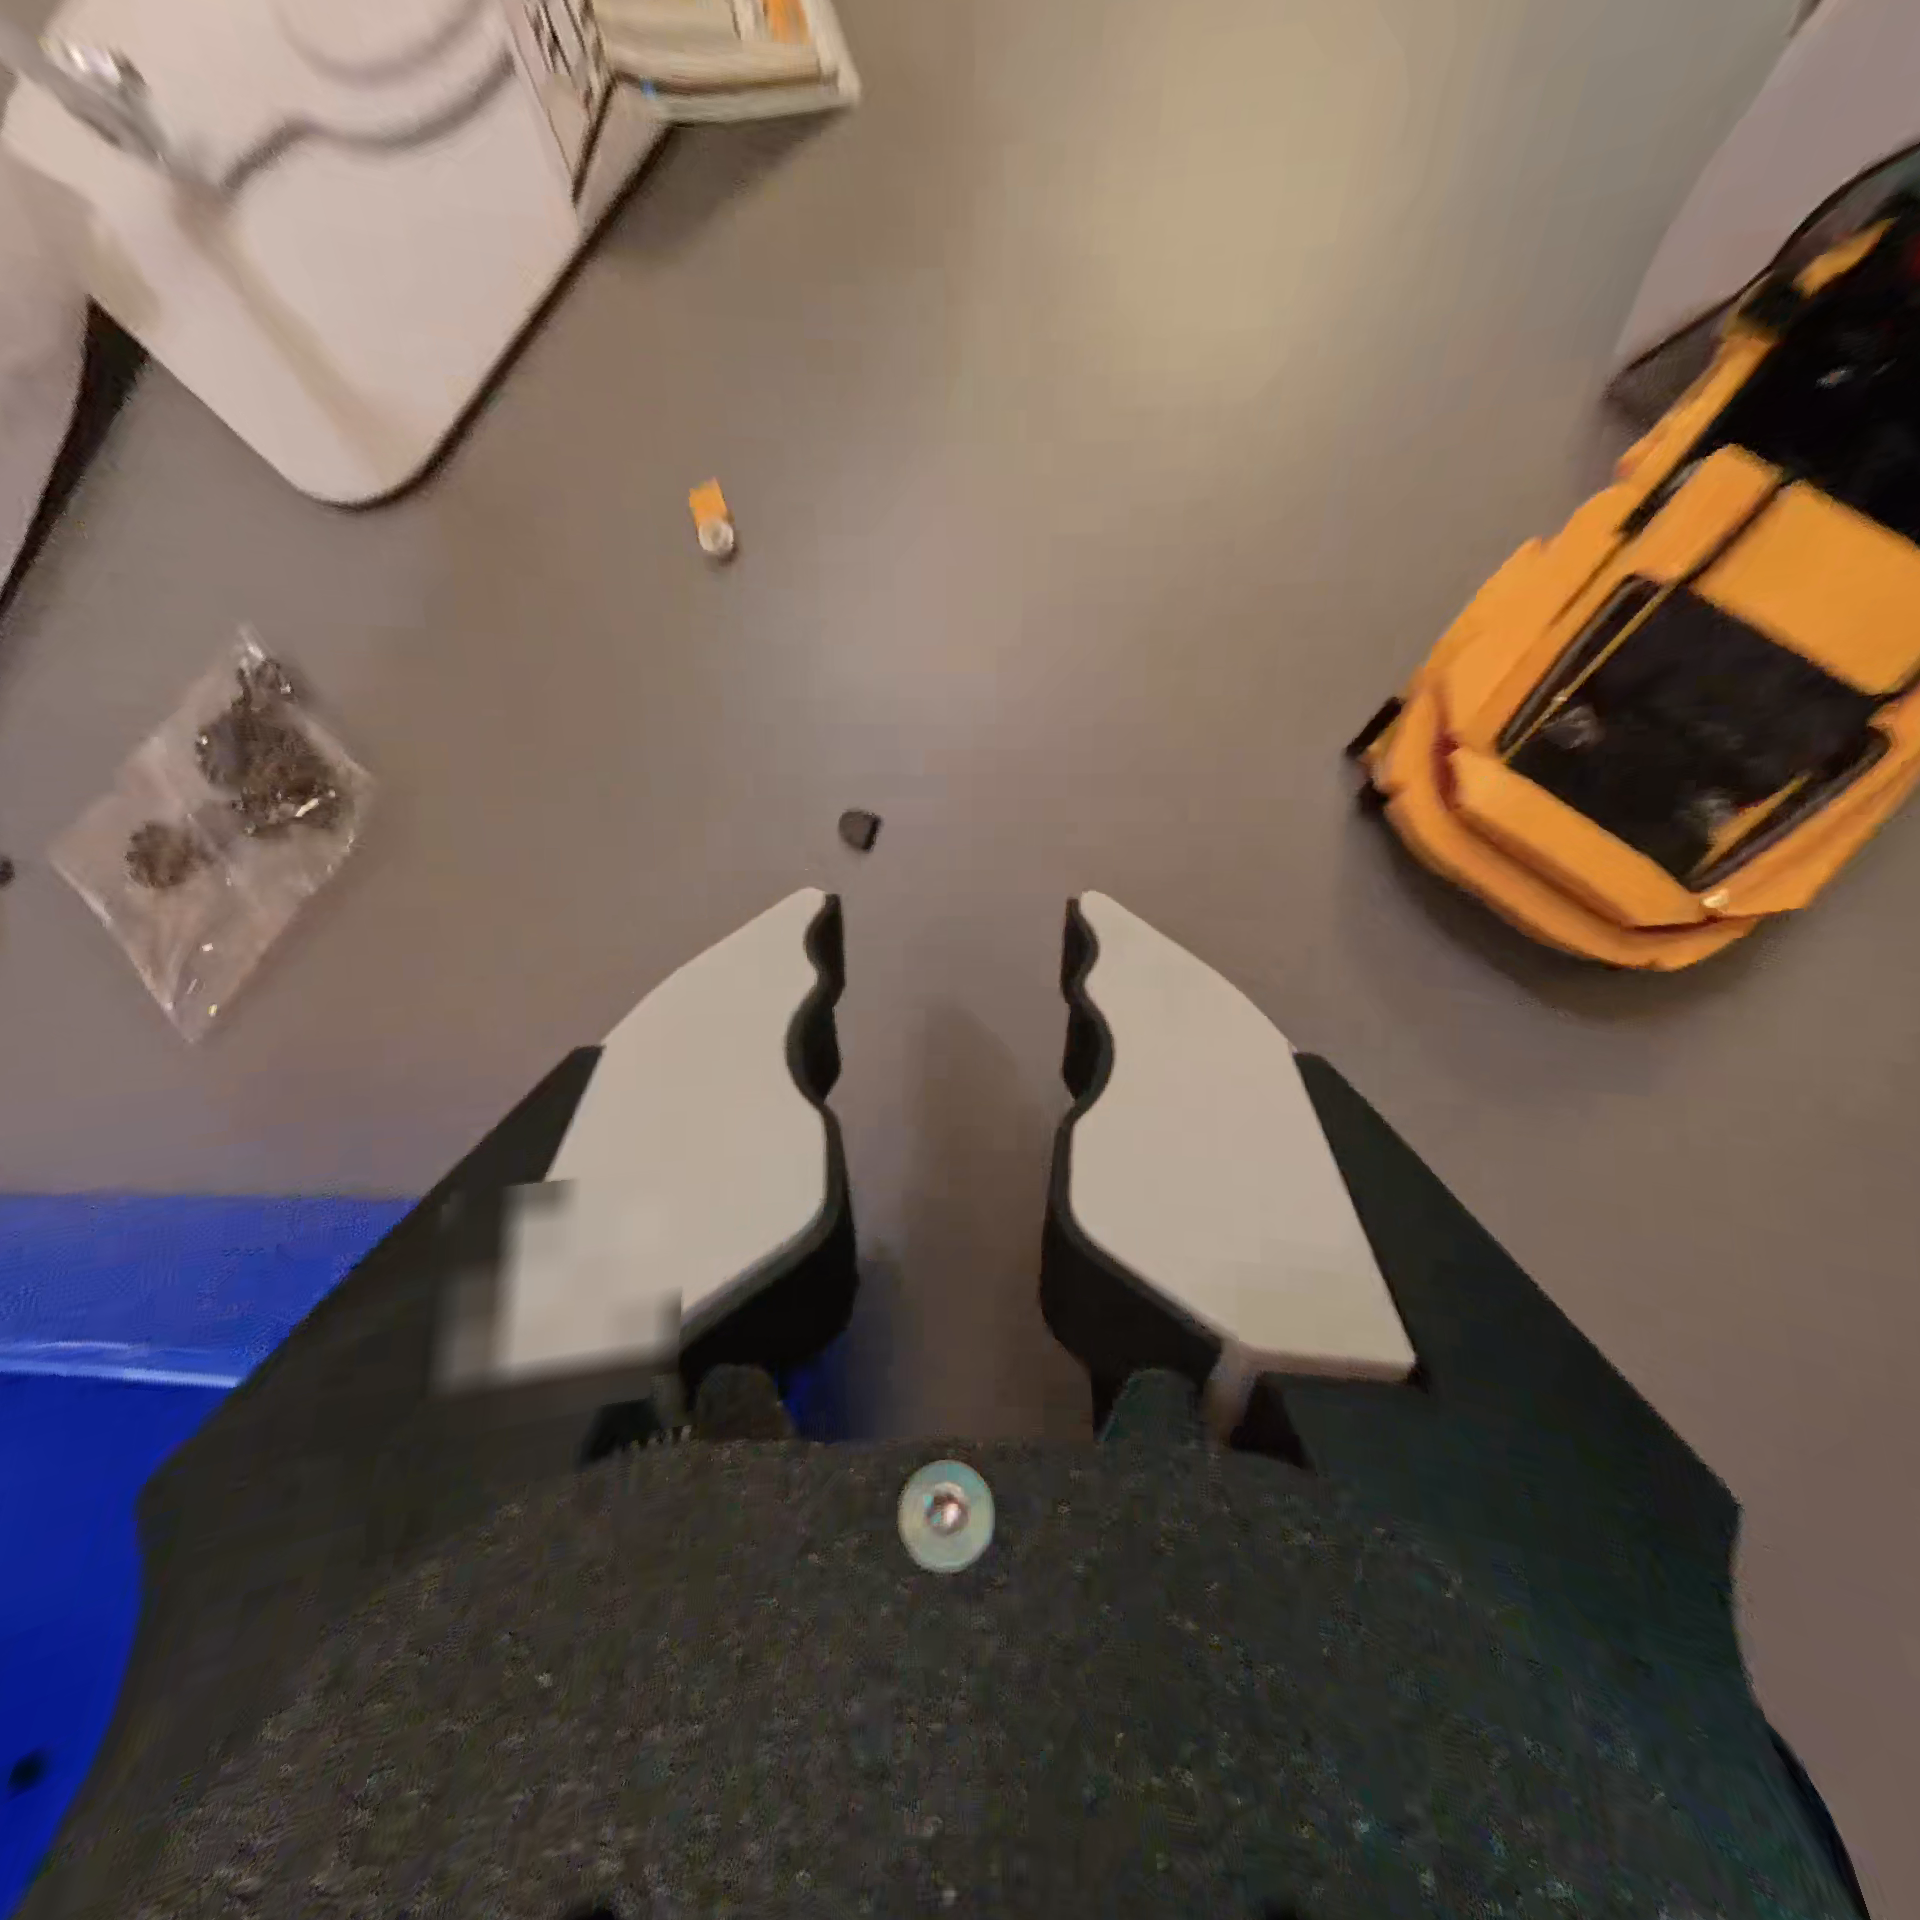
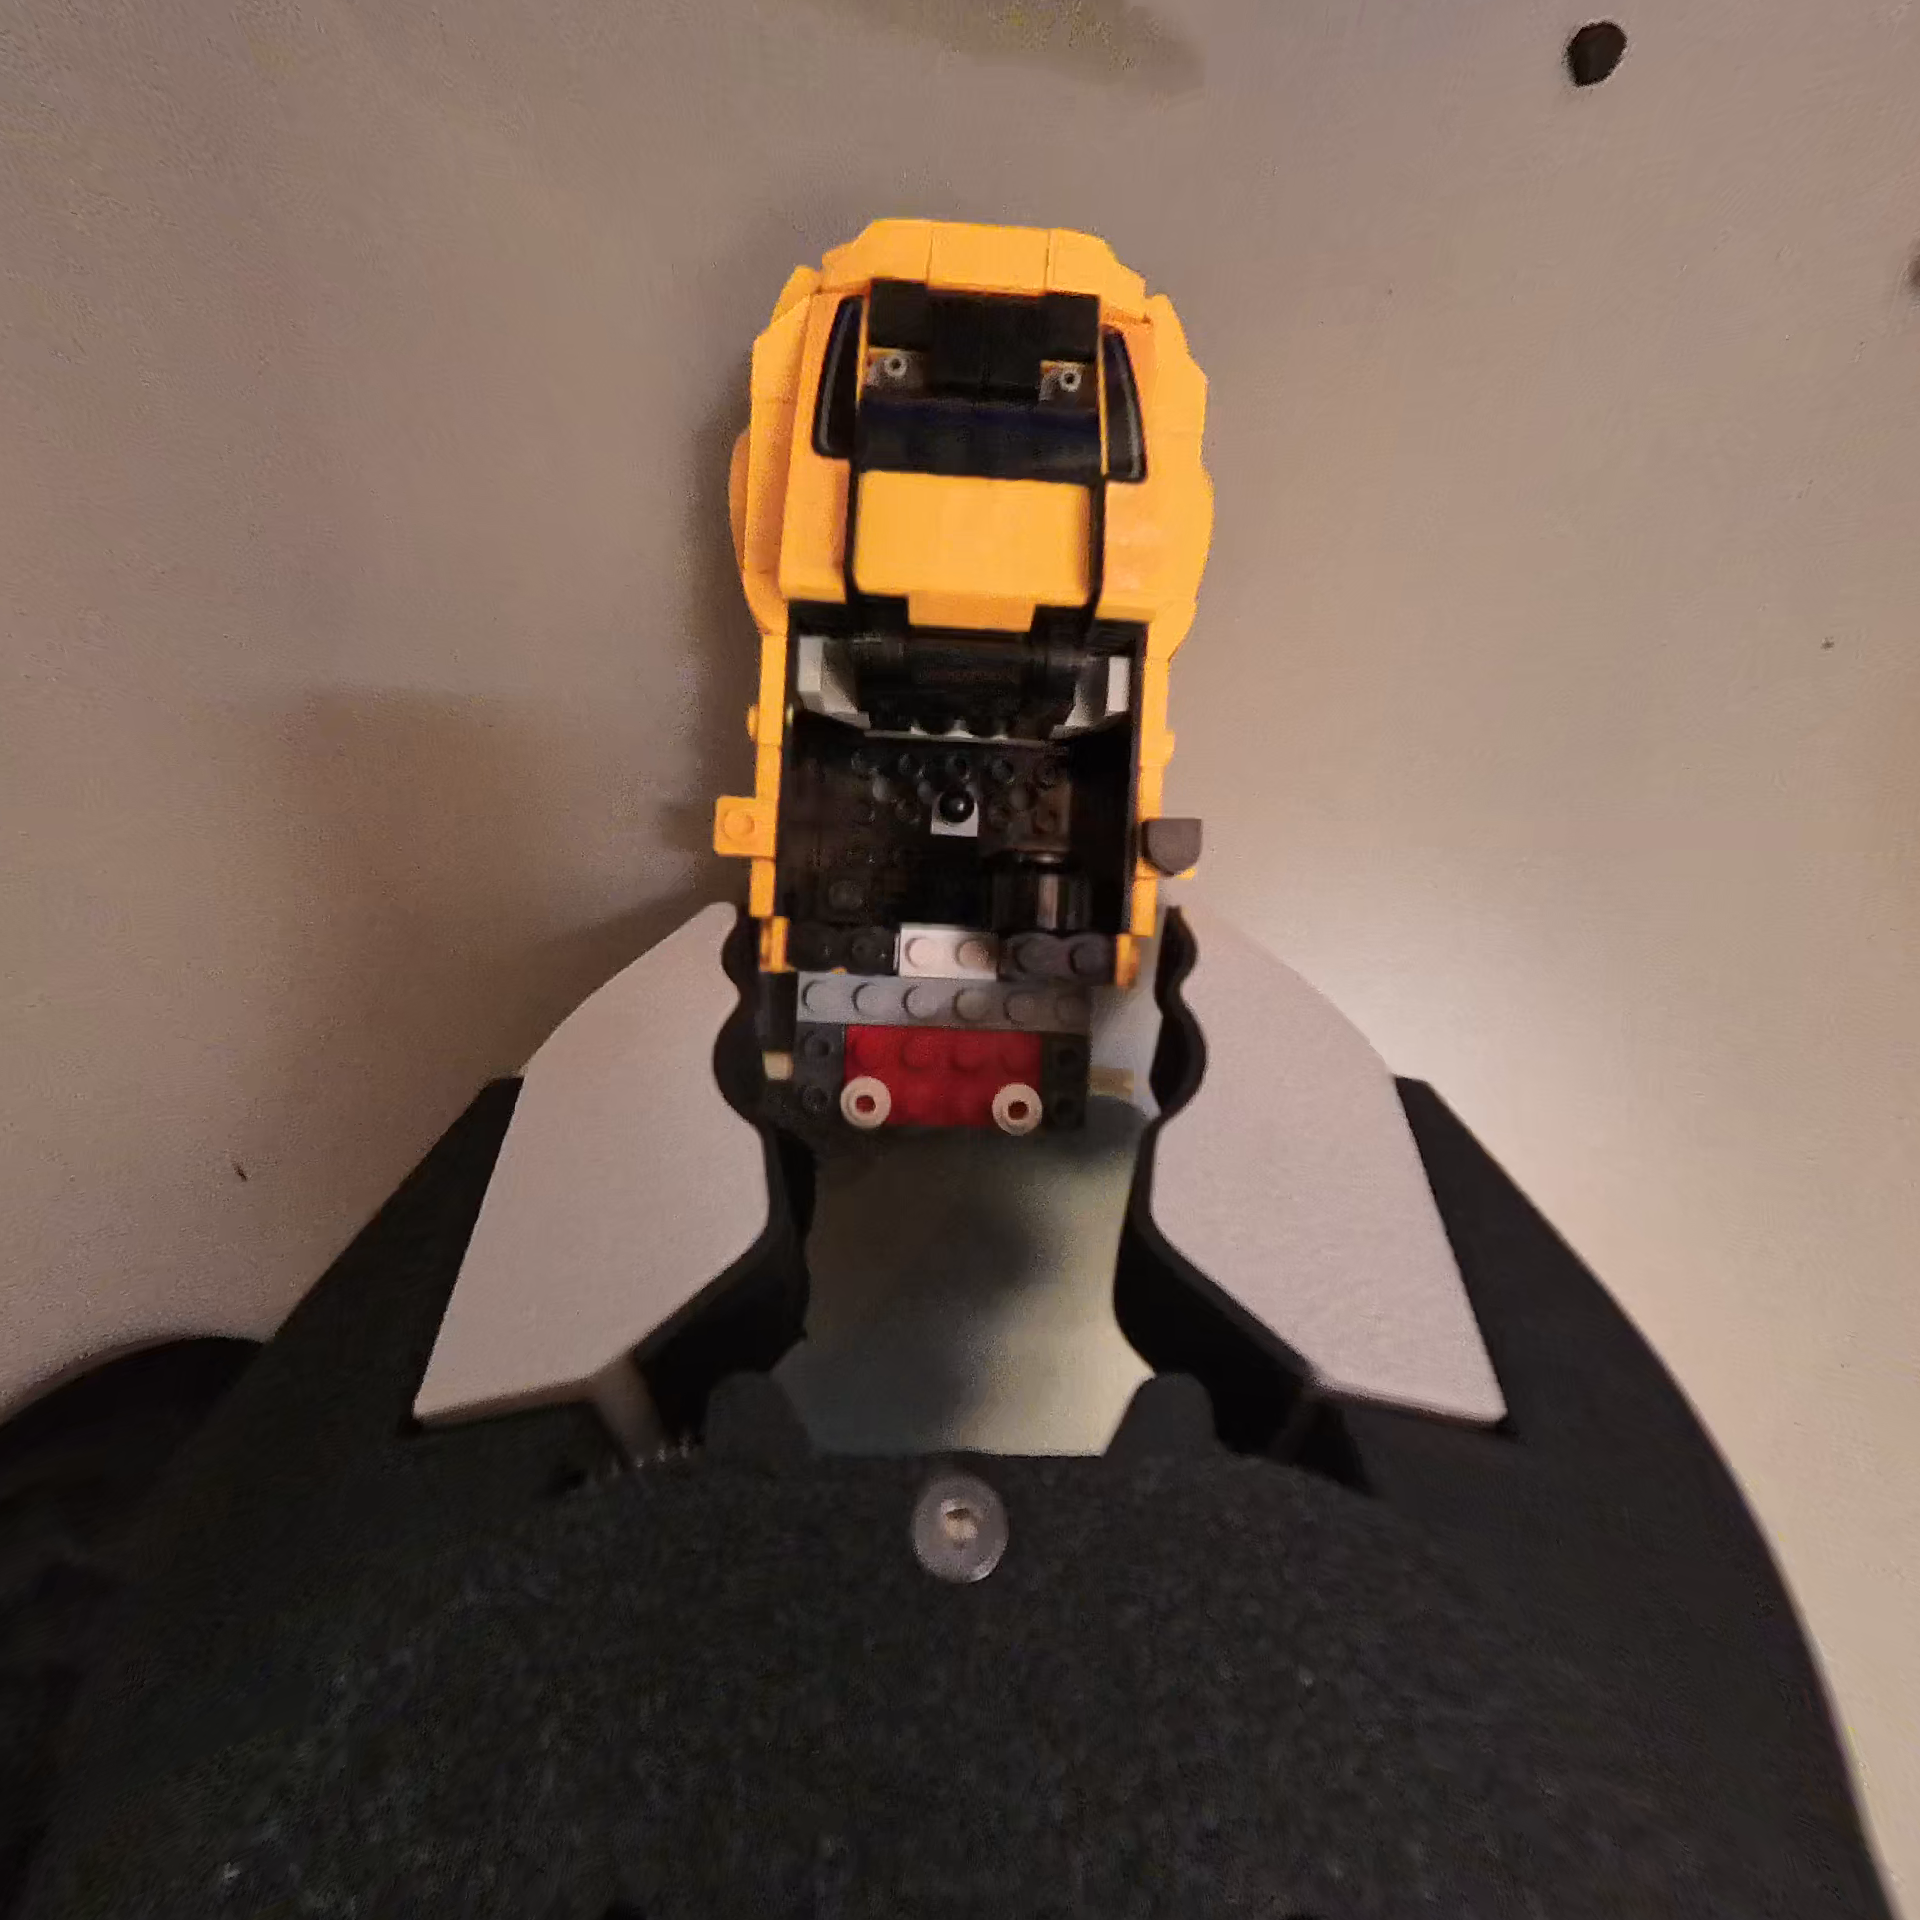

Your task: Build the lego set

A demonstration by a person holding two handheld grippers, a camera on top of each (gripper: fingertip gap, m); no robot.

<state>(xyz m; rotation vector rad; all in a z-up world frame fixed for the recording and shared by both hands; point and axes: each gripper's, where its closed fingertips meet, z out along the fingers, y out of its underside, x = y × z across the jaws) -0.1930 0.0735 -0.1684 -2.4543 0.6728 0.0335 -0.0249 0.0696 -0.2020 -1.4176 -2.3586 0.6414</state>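
Left gripper pose: my left gripper (image 1: 951,904) points down at the grey table (image 1: 1039,416), its jaws parted with only bare table between them.
Left gripper nearest: a small black piece (image 1: 858,829) lies just beyond my left fingertip, not touched.
Right gripper pose: my right gripper (image 2: 961,925) reaches forward along the table, its jaws set wide around the open rear end of the yellow brick-built car (image 2: 966,520).
Right gripper state: the left pad sits against the car's side. On the right I see a sliver of gap, so I cannot tell whether it truly grips.
Car position: in the left wrist view the car stands on the table, far right.
Around: a clear bag of dark parts (image 1: 213,821) lies to the left, a small orange piece (image 1: 712,516) farther ahead, a white booklet (image 1: 343,239) at the top left, and a blue surface (image 1: 156,1299) at the lower left.
Writing: motion blur leaves nothing I can read.
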